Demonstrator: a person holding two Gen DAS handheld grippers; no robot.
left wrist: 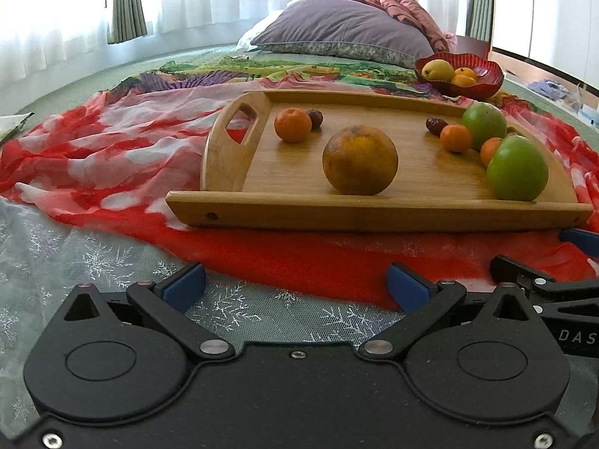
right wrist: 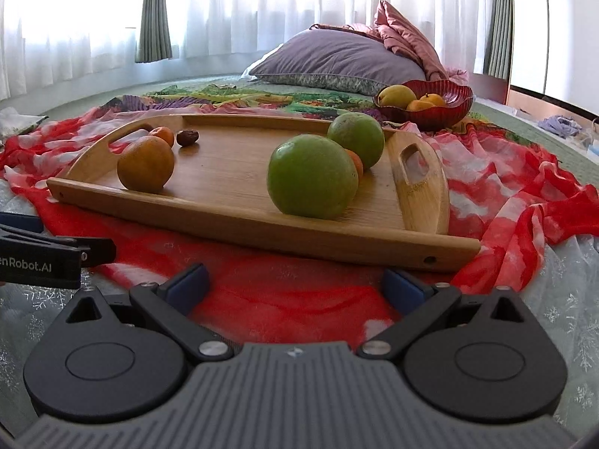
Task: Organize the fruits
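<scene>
1. Fingers of the left gripper (left wrist: 295, 284) and right gripper (right wrist: 295, 284) are spread wide, holding nothing, at the lower frame.
2. Beyond them, mid-frame, the wooden handled tray (left wrist: 374, 213) carries a large orange (left wrist: 360, 159) and two green round fruits (right wrist: 312, 176).
3. At upper right, the red ribbed glass bowl (right wrist: 455, 106) holds yellow-orange fruit.

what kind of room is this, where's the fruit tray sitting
Most likely a bedroom. The wooden handled tray of fruit sits on a red and white scarf spread over a bed, with a purple pillow behind it and sheer white curtains covering a bright window along the far side.
</scene>
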